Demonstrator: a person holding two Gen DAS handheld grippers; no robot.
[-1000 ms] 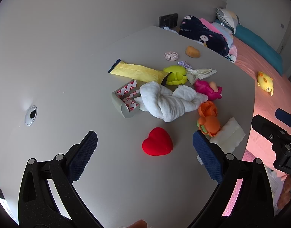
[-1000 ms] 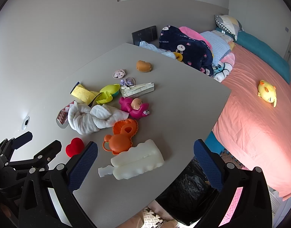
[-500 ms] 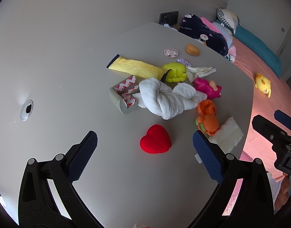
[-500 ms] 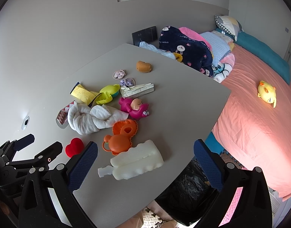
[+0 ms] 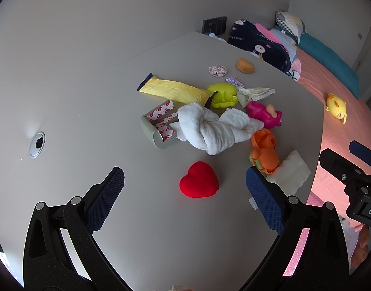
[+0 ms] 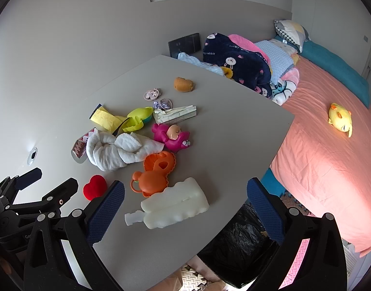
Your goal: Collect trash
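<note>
- The left gripper [image 5: 185, 191] hangs over the near part of the grey table [image 5: 93, 92], its blue-padded jaws spread wide with nothing between them.
- The right gripper [image 6: 185, 200] is likewise wide open and empty, held above the table's near corner.
- A red heart [image 5: 199, 180] lies on the table just ahead of the left gripper's fingers, roughly centred between them.
- A white foam block [image 6: 175, 203] lies between the right gripper's fingers in the right wrist view, apart from both pads, touching the orange toy [image 6: 153, 175] beyond it.
- Further off lies a rumpled white towel [image 5: 213, 131], overlapping a grey tape strip with red-printed backing [image 5: 158, 123].
- A yellow wrapper [image 5: 172, 91] stretches behind the towel, its dark end beside a lime-green toy [image 5: 223, 95].
- A crumpled white paper packet [image 6: 175, 113] lies beyond the pink toy [image 6: 172, 137], near two small round wrappers [image 6: 152, 94].
- A black bin bag [image 6: 243, 245] sits on the floor below the table's near corner, under the right gripper.
- A brown lump [image 6: 183, 84] lies alone toward the far edge.
</note>
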